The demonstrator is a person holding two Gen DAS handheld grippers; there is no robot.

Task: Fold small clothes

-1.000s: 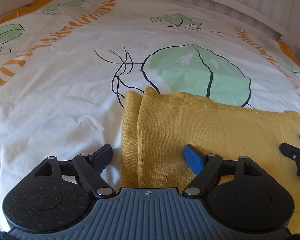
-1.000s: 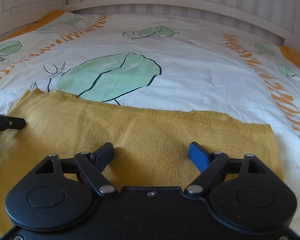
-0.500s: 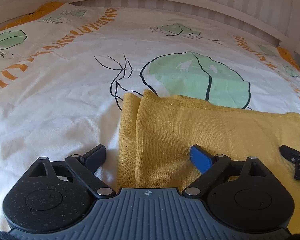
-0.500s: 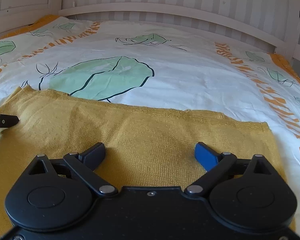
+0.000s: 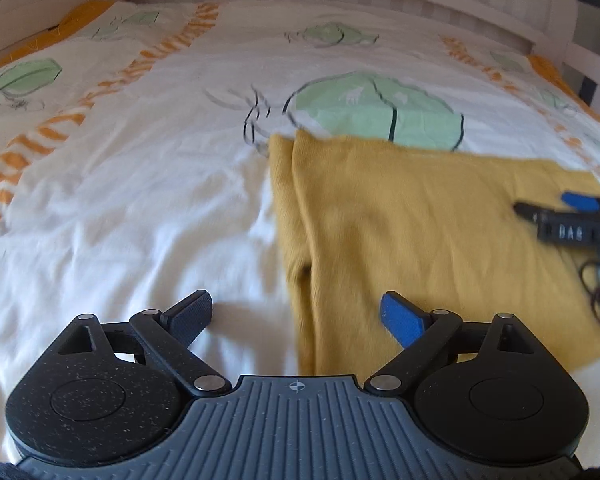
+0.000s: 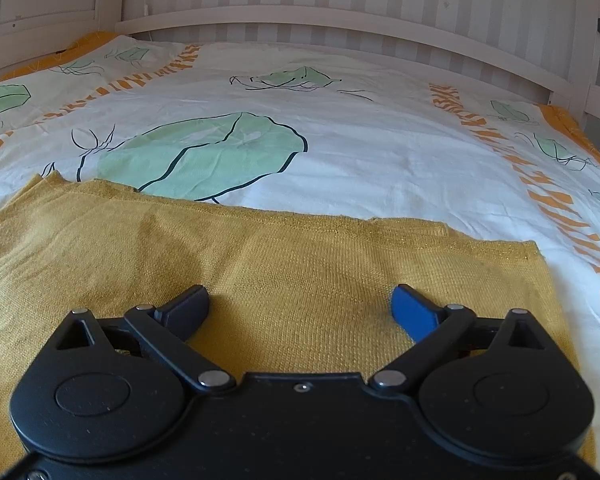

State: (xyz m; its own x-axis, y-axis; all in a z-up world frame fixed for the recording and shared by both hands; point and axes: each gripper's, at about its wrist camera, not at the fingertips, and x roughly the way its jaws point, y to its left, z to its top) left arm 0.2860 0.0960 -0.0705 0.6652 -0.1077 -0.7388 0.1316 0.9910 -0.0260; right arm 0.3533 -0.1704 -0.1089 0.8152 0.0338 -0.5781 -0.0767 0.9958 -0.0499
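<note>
We see the folded mustard-yellow knit cloth (image 5: 420,220) lying crosswise on the bed, left tongs (image 5: 298,314) astride its left edge, right tongs (image 6: 300,304) over its right half, both wide and empty.

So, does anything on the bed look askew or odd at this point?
Only slightly: the yellow cloth has its left edges misaligned, a lower layer sticking out past the top one as a strip. Otherwise it lies flat on the bedsheet. No damage visible.
</note>
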